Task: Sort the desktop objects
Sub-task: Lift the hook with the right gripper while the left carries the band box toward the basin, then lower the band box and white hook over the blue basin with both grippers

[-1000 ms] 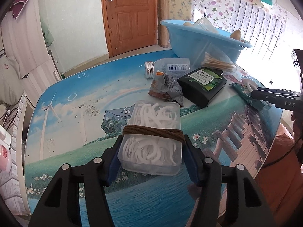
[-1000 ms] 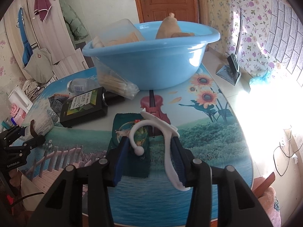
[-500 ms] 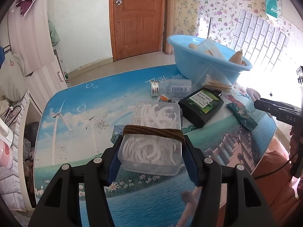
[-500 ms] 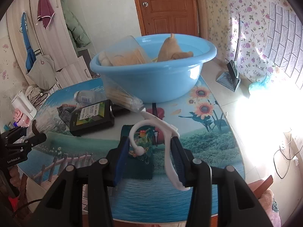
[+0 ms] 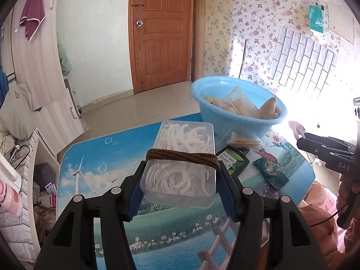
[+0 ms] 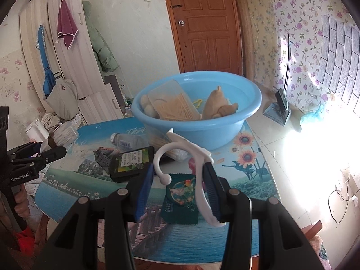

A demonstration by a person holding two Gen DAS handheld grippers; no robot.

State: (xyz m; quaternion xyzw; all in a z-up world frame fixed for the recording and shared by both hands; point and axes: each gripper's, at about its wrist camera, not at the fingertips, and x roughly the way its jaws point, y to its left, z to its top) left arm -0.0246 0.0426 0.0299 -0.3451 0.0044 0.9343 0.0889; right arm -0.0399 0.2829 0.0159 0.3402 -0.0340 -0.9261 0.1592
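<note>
Carrying step of the sorting, judged from 2 loads held at once above the picture-printed surface (image 5: 85, 157).

Left gripper (image 5: 178, 187): jaws pinching a clear rectangular plastic box of white floss picks (image 5: 182, 159), bound across by a brown elastic band (image 5: 182, 156). Held in the air, level, clear of the surface, with the round light-blue plastic basin (image 5: 238, 112) ahead and to the right.

Right gripper (image 6: 177, 187): jaws closed around a white curved plastic hook (image 6: 193, 162), its straight stem lying against the right jaw, its ball-tipped curl near the left one. Also lifted, hanging over a dark green foil packet (image 6: 182, 196) on the surface, basin just beyond.

Already inside the basin: a clear box of wooden sticks (image 6: 173, 105) and a tan soft toy (image 6: 217, 104). Remaining on the surface: a black flat box with green label (image 6: 132, 163) and a clear plastic bottle (image 6: 126, 141).

Next move probably: forward over the rim, then release with jaws spread only once above the opening. Needs enough height to pass the rim, and 1 load at a time, to avoid collision between both grippers.
</note>
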